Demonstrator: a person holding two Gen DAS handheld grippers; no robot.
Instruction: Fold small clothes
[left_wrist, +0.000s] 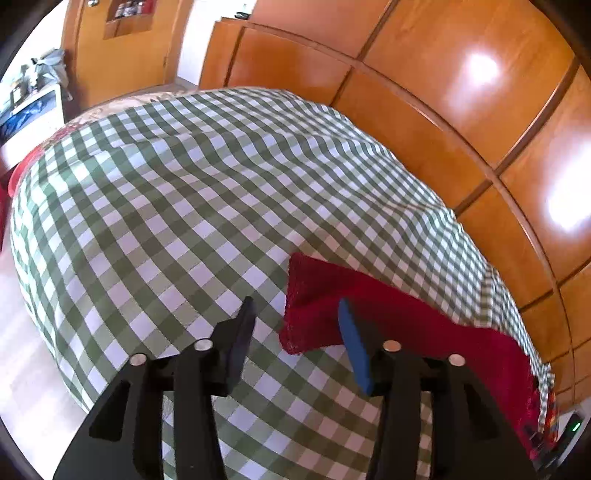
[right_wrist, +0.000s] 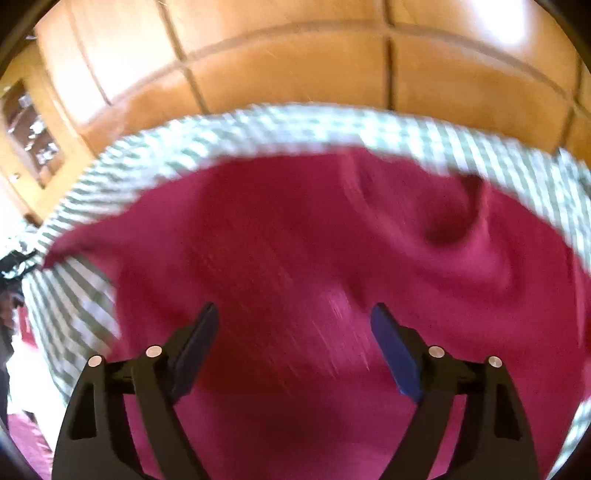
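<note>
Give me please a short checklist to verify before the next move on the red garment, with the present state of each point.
1. Left gripper open: ok.
2. Right gripper open: ok.
3. Red knit garment lies on the green checked cloth: ok.
4. Garment corner near the left gripper reachable, nothing on it: ok.
5. Garment lies flat: not ok, a raised wrinkle shows in the right wrist view.
6. Right wrist view sharp enough to aim: not ok, blurred.

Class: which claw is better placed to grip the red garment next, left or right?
Right. The right claw is open directly over the garment; the left claw sits at its edge, mostly over checked cloth.
</note>
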